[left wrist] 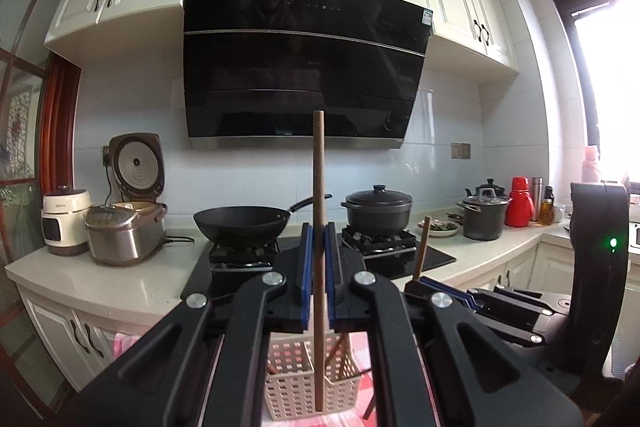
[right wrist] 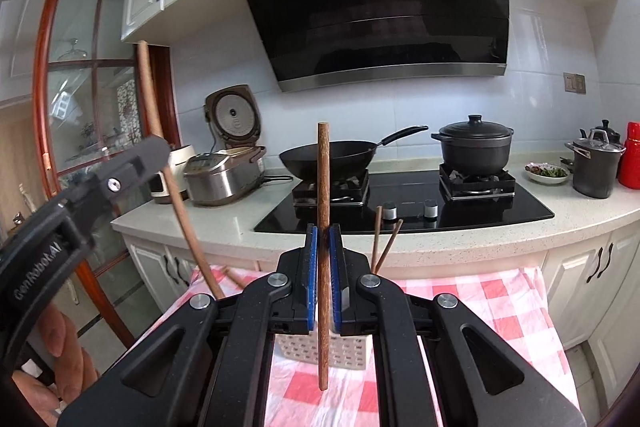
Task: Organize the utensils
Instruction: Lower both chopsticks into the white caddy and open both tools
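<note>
My left gripper is shut on a brown wooden chopstick that stands upright between the blue pads. Below it sits a white perforated basket with chopsticks leaning inside. To the right, my right gripper holds another chopstick. In the right wrist view, the right gripper is shut on its upright chopstick above the basket. Two chopsticks stand in the basket's right side. The left gripper at the left holds its chopstick slanted.
The basket rests on a pink checked cloth over a table before the counter. Behind are a black hob, a wok, a black lidded pot, rice cookers and a range hood. A hand shows lower left.
</note>
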